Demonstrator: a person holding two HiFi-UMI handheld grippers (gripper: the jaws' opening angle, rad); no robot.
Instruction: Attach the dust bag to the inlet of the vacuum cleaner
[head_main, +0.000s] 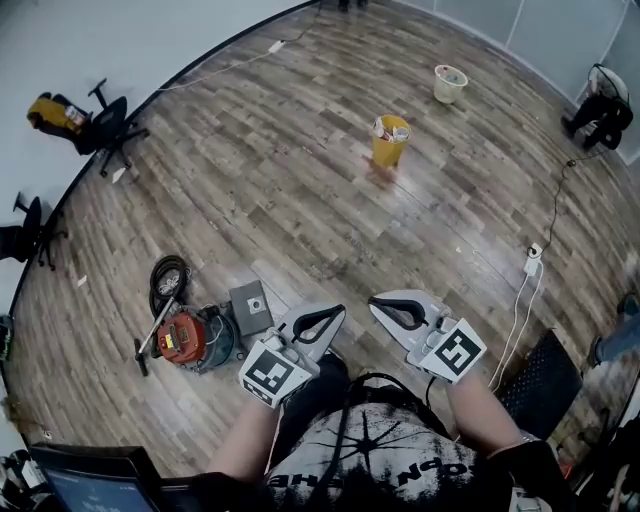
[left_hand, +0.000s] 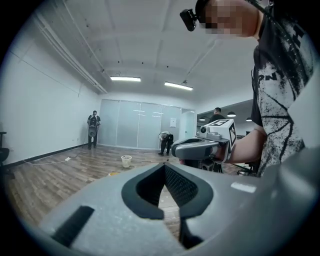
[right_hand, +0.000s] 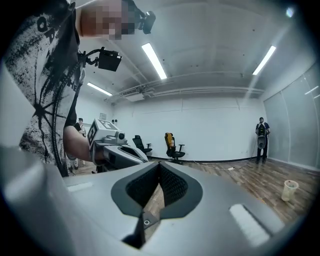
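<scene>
On a wide plank floor (head_main: 300, 180) the vacuum cleaner (head_main: 185, 338) is seen at left, a grey pack (head_main: 251, 306), perhaps the dust bag, just beside it. The left gripper (head_main: 322, 320) and right gripper (head_main: 395, 310) are held closed and empty. The approach is judged pending: the jaws must be opened and lowered.

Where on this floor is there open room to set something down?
The widest bare floor lies between the office chair on the left and the yellow bin, with more below the bin. It is crowded around the vacuum cleaner, where the coiled hose and a grey box sit close, and on the right by the white power strip and its cable.
</scene>
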